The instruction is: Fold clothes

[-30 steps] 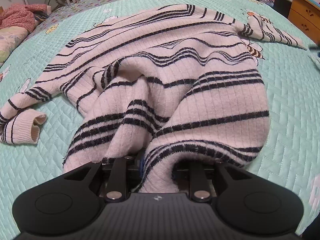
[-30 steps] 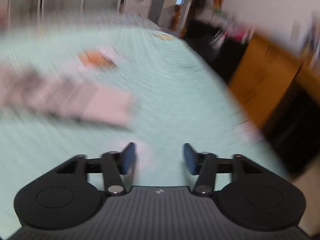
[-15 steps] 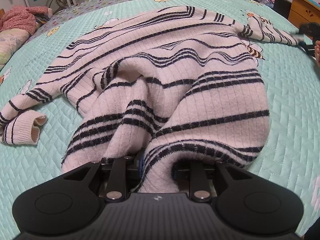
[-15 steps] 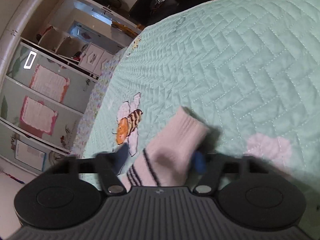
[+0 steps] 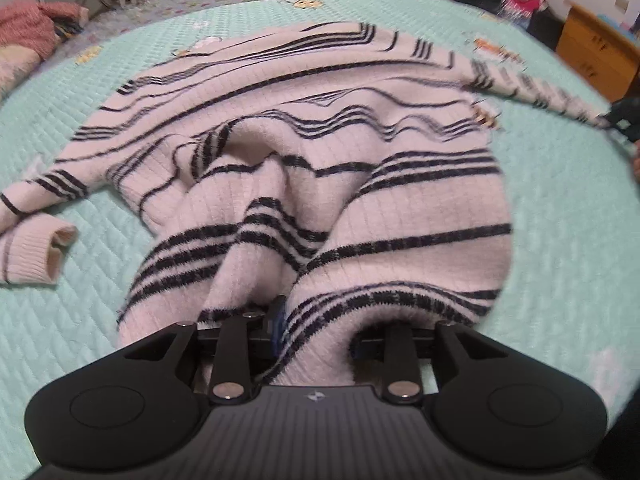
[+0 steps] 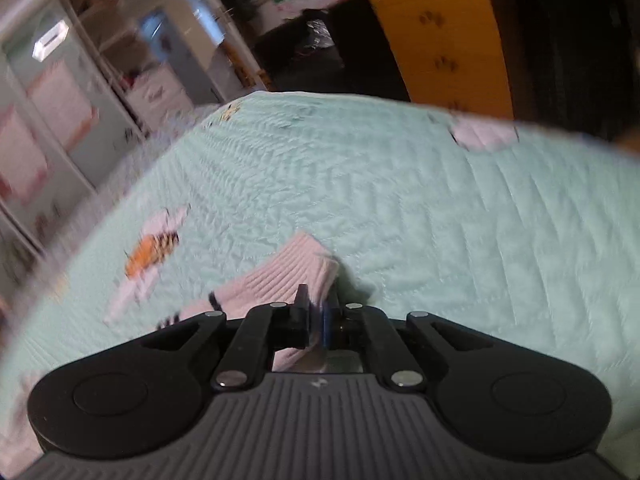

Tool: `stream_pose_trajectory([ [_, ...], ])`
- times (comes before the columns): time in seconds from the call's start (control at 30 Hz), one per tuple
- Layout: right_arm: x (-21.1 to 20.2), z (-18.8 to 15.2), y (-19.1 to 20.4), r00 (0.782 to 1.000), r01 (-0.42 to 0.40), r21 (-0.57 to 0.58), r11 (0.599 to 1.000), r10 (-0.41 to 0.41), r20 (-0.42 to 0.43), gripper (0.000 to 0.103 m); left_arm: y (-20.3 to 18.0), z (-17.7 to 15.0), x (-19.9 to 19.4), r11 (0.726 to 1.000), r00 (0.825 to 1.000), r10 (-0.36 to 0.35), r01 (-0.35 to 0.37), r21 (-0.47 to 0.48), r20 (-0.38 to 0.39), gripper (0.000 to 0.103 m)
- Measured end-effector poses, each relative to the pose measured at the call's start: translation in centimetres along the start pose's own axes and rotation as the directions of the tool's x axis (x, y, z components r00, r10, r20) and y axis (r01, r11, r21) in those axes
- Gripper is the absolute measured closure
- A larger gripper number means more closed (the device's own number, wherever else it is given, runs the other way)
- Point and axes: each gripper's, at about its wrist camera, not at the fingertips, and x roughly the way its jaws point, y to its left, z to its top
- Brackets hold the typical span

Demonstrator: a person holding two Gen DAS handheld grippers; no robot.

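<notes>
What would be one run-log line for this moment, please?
step: fold sweater | left gripper: jaws opening, hem between them | right gripper: closing on sleeve cuff | surface: quilt

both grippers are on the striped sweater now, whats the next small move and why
Probably draw the right gripper outward to straighten the sleeve cuff it is closing on. The striped sweater lies bunched and wrinkled on the green quilt, while the left gripper, its jaws opening, has the hem bundled between them. The sleeve needs flattening before any fold.

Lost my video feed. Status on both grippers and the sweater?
Left gripper opening, sweater hem between fingers. Right gripper closing on sleeve cuff. Bedspread unobstructed.
</notes>
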Motion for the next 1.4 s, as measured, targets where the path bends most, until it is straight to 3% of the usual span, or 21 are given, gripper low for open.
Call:
stream_pose_trajectory([
  [0.17,-2.5,-0.7,-1.2,0.995,0.084,0.142,0.986,-0.092,0.050,0.087,1.2,-0.7,-2.0,0.987,0.988,-0.149,0.152,-0.059,0.050,0.067],
  [0.2,-3.5,-1.0,-1.7,0.992,0.097,0.170,0.981,-0.110,0.065,0.081,2.0,-0.7,-2.7,0.973,0.975,-0.208,0.215,-0.090,0.076,0.066],
  [0.27,-5.6,-1.8,-2.1,0.984,0.106,0.214,0.971,-0.134,0.119,0.056,3.7,-0.6,-3.9,0.931,0.939,-0.315,0.335,-0.148,0.141,0.066],
  [0.33,-7.9,-2.0,-1.8,0.968,0.102,0.232,0.967,-0.150,0.202,0.054,5.4,-0.4,-5.1,0.874,0.889,-0.404,0.445,-0.194,0.218,0.064],
  [0.4,-10.0,-2.2,0.3,0.949,0.083,0.159,0.984,-0.127,0.287,0.051,7.1,0.1,-6.0,0.807,0.825,-0.467,0.544,-0.228,0.318,0.060],
  [0.43,-10.4,-2.3,2.2,0.947,0.059,0.079,0.995,-0.081,0.311,0.046,7.9,0.3,-6.5,0.767,0.787,-0.495,0.595,-0.241,0.368,0.058],
  [0.5,-10.3,-2.4,6.7,0.953,-0.021,-0.113,0.993,0.054,0.298,0.037,9.3,1.2,-7.0,0.677,0.693,-0.551,0.697,-0.236,0.465,0.055],
  [0.53,-9.7,-2.6,9.2,0.959,-0.092,-0.209,0.974,0.143,0.243,0.036,9.8,1.9,-7.1,0.669,0.680,-0.539,0.704,-0.237,0.498,0.051],
  [0.6,-7.8,-3.2,14.4,0.945,-0.262,-0.354,0.898,0.313,0.093,0.036,10.5,4.0,-7.0,0.738,0.738,-0.439,0.622,-0.263,0.513,0.047],
  [0.67,-5.3,-4.2,19.5,0.890,-0.439,-0.421,0.794,0.449,-0.079,0.036,11.6,6.8,-6.0,0.828,0.824,-0.295,0.473,-0.302,0.484,0.044],
  [0.7,-4.0,-4.9,22.0,0.859,-0.502,-0.439,0.745,0.487,-0.157,0.036,12.5,8.4,-4.9,0.853,0.864,-0.223,0.397,-0.338,0.452,0.044],
  [0.77,-1.2,-6.3,26.9,0.815,-0.577,-0.476,0.663,0.507,-0.281,0.036,15.0,11.9,-2.1,0.876,0.915,-0.104,0.270,-0.400,0.389,0.044],
  [0.87,2.9,-8.2,33.2,0.782,-0.623,-0.536,0.570,0.481,-0.397,0.036,19.1,17.0,2.6,0.904,0.944,-0.019,0.156,-0.398,0.329,0.044],
  [0.93,4.8,-9.1,36.3,0.761,-0.649,-0.544,0.532,0.470,-0.448,0.036,20.6,20.6,5.9,0.915,0.953,-0.019,0.138,-0.378,0.301,0.044],
  [1.03,7.2,-9.9,39.8,0.724,-0.690,-0.521,0.503,0.470,-0.505,0.036,22.3,25.0,10.0,0.921,0.960,-0.058,0.157,-0.357,0.272,0.044],
  [1.1,8.6,-10.3,41.6,0.692,-0.722,-0.495,0.484,0.472,-0.547,0.036,22.2,27.3,12.5,0.929,0.963,-0.125,0.198,-0.312,0.240,0.044],
  [1.17,9.6,-10.8,42.8,0.673,-0.738,-0.488,0.466,0.462,-0.577,0.035,21.9,28.5,14.2,0.947,0.968,-0.154,0.202,-0.248,0.198,0.044],
  [1.23,10.3,-11.2,43.7,0.641,-0.766,-0.474,0.435,0.450,-0.622,0.035,21.4,29.0,15.7,0.958,0.973,-0.162,0.196,-0.208,0.167,0.044],
  [1.4,11.7,-13.1,46.1,0.550,-0.831,-0.428,0.355,0.411,-0.727,0.035,22.6,29.1,18.5,0.947,0.969,-0.215,0.238,-0.214,0.122,0.044],
])
